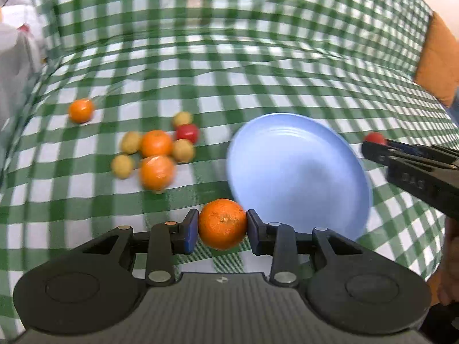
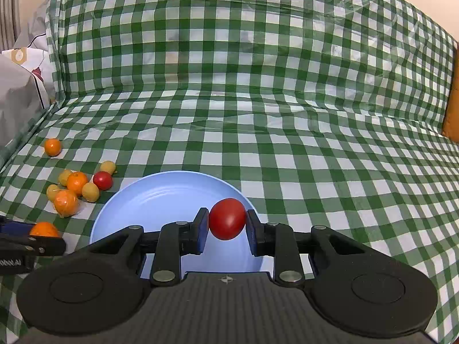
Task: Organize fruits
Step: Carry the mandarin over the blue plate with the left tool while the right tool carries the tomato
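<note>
Carrying fruit toward the blue plate (image 2: 160, 197) at centre frame, the left gripper (image 1: 222, 225) clamps an orange (image 1: 222, 223) and the right gripper (image 2: 227, 220) clamps a red tomato (image 2: 227, 218).

- Orange (image 1: 223, 224): round, dimpled, clamped between the left jaws, stem end up.
- Tomato (image 2: 227, 218): smooth, red, pinched between the right jaws above the plate (image 2: 160, 197).
- Plate: blue, empty, just beyond both jaws.
- Pile (image 2: 75, 190): oranges, yellow fruits, tomato, farther left.

cover: green-and-white checked cloth (image 2: 287, 149) draped over seat and backrest | right edge: orange cushion (image 1: 439, 57) | left: white-grey bag (image 2: 17, 91) | wall: cream
</note>
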{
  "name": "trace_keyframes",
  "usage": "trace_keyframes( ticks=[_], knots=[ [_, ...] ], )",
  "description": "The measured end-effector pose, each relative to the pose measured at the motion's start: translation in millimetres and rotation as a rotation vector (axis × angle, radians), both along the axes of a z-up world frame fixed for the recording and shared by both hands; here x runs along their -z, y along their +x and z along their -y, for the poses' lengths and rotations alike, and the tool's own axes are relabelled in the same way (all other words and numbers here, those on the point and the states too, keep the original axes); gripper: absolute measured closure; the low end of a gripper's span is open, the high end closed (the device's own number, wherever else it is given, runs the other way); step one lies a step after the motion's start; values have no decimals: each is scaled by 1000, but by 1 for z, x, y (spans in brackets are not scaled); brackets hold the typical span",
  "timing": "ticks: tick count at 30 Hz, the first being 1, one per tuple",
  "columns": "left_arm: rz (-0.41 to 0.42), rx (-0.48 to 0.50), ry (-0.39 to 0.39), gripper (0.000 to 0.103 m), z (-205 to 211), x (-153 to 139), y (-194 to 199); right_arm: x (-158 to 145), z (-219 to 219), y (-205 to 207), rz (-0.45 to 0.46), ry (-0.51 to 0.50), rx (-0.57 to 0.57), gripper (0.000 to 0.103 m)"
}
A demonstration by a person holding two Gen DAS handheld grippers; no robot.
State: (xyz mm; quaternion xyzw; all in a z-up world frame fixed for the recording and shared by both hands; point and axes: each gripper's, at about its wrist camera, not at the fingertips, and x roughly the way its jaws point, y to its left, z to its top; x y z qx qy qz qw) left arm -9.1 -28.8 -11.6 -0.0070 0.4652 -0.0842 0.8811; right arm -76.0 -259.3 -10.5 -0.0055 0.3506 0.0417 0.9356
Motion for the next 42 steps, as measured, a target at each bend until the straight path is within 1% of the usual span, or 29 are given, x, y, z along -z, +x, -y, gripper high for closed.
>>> trace_keyframes(
  ticks=[3, 6, 10, 12, 15, 27, 42],
  knots=[
    [19, 37, 0, 64, 18, 1, -1, -2, 0, -1, 4, -10, -15, 74],
    [44, 78, 19, 64, 37, 2, -4, -4, -5, 1, 11, -22, -20, 74],
    [68, 117, 25, 64, 50, 3, -5, -3, -4, 1, 0, -26, -14, 74],
    [79, 129, 25, 64, 55, 4, -6, -4, -3, 0, 6, -21, -10, 74],
    [86, 136, 28, 64, 60, 5, -5, -2, -3, 1, -11, -30, -9, 74],
    [85, 141, 32, 64, 61, 6, -5, -2, -15, 5, -17, -43, -24, 74],
    [84, 140, 20, 64, 57, 5, -3, -1, -19, 7, -19, -53, -30, 74]
  ],
)
